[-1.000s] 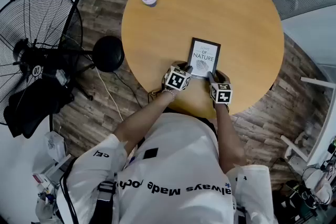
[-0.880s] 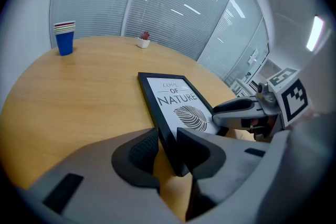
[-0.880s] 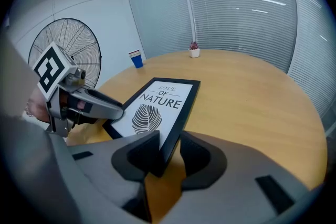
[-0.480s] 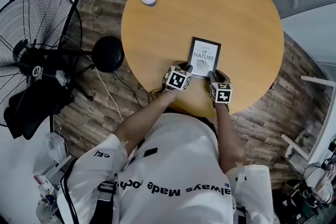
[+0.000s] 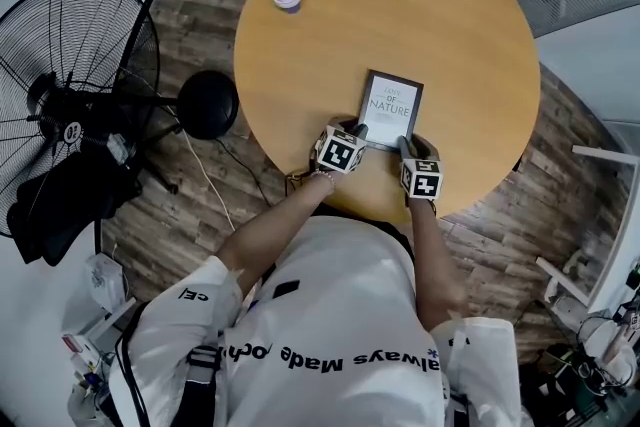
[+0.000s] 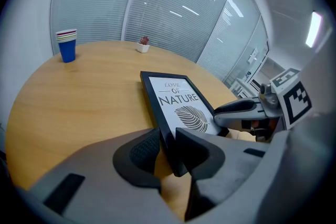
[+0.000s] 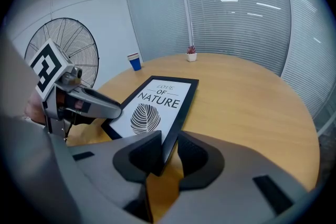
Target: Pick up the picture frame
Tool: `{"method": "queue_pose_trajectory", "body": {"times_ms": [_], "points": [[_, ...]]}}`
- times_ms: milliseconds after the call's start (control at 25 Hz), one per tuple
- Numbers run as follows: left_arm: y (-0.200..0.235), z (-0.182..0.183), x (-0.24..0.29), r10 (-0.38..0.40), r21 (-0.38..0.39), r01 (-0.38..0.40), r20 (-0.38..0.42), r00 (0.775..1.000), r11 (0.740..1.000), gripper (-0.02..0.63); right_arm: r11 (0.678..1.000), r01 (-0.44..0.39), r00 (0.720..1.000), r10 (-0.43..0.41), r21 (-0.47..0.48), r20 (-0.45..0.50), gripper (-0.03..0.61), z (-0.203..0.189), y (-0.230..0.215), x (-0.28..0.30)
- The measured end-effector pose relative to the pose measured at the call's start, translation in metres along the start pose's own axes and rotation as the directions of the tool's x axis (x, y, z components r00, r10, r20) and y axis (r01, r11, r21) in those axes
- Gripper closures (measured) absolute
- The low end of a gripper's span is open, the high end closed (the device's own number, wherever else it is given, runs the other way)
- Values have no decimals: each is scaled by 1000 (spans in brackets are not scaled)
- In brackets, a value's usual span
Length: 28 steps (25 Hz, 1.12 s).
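The left gripper is clamped on the picture frame's near left corner and the right gripper on its near right corner, close to the tabletop's near edge.

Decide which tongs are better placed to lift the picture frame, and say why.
Left, marginally: the left tongs clamp the picture frame at its near-left corner, seated deep between them. The right tongs hold the near-right corner similarly, so lifting together looks safest.

black-framed picture frame on table
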State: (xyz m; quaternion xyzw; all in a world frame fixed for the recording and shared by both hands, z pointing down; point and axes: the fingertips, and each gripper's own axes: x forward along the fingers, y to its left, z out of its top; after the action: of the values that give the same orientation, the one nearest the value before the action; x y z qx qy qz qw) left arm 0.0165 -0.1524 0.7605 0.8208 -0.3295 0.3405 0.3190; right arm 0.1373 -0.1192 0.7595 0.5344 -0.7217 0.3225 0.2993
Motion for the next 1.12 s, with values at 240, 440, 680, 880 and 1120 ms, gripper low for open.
{"method": "queue_pose_trajectory", "body": {"times_ms": [240,440,680,880,1120], "points": [[-3,5,-10,7,11,-8,23,1000,1000,506,1000,3,1000,-3,1,26,468,8,5,-10],[-8,7,-17,7,23,-8,33,999,1000,508,1000,8,999,-9,18,42,469,8,4,-19],[-17,18,-31,11,40,-15,77,997,999,509,999,21,997,-22,25,79,471,12,4,-31],[-24,27,-47,23,59,-30,110,994,998,509,999,25,993,-27,20,117,471,20,7,-47],[-32,41,-64,37,63,-47,152,988,997,509,999,29,987,-32,17,159,471,34,8,-64]]}}
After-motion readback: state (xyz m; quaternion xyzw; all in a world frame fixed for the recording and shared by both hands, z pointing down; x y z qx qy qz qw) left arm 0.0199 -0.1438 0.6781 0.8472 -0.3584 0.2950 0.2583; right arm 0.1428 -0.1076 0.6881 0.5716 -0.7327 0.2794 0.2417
